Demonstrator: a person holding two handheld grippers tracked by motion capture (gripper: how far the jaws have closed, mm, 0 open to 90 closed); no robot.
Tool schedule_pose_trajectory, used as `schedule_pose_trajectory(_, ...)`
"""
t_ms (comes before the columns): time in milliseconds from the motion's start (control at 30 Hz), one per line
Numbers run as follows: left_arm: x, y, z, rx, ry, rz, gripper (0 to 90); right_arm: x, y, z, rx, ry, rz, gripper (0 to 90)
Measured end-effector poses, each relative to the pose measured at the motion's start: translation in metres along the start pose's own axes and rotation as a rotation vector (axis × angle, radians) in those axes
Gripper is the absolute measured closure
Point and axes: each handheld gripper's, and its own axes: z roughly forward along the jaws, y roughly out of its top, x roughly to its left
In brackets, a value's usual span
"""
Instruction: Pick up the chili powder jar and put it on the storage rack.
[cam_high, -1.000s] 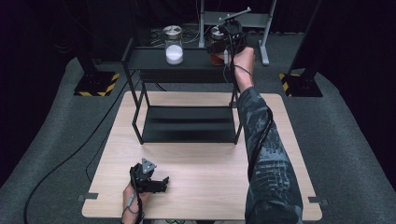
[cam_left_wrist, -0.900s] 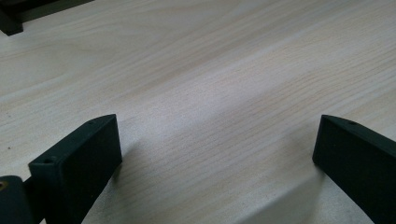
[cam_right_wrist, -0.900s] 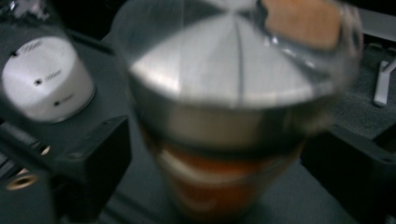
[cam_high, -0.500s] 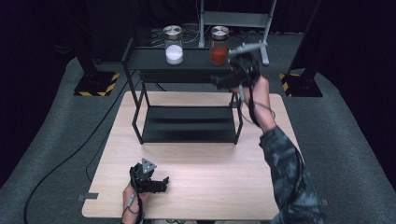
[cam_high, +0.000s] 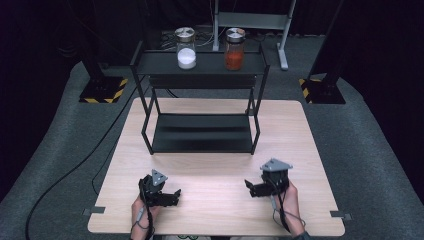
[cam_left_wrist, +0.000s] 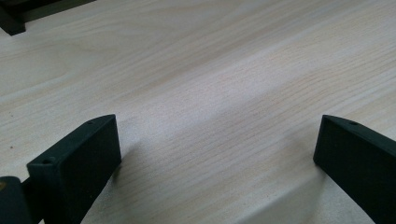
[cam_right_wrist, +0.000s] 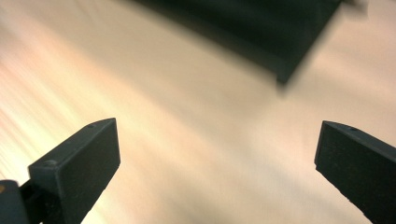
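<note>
Pale wood lies under both your grippers, at the near edge of the table (cam_high: 320, 130). Your left gripper (cam_high: 167, 196) rests there with its jaws spread wide and nothing between them. Your right gripper (cam_high: 254, 188) sits near the right side, jaws spread wide too, holding nothing. The red jar (cam_high: 234, 49) stands far away on top of the rack (cam_high: 200, 62), right of the white jar (cam_high: 186, 48). The putting-up step looks done. Next, you probably just keep both hands resting.
</note>
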Motion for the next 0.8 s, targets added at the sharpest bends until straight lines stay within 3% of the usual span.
schedule_pose_trajectory(133,0.000,0.000,0.000,-0.002,0.001,0.001,0.0,0.005,-0.036,0.002,0.034,-0.035,0.053,0.0)
schedule_pose_trajectory(267,0.000,0.000,0.000,0.000,-0.002,-0.005,0.0,0.007,-0.051,-0.001,0.025,-0.042,0.081,0.0)
schedule_pose_trajectory(433,0.000,0.000,0.000,0.000,0.000,-0.001,0.0,0.004,-0.055,-0.003,0.014,-0.042,0.093,0.0)
schedule_pose_trajectory(633,0.000,0.000,0.000,-0.002,0.000,-0.001,0.1,0.011,-0.051,0.000,0.033,-0.060,0.060,0.0)
schedule_pose_trajectory(800,0.000,0.000,0.000,-0.001,0.000,0.000,0.1,0.012,-0.051,0.000,0.037,-0.065,0.067,0.0)
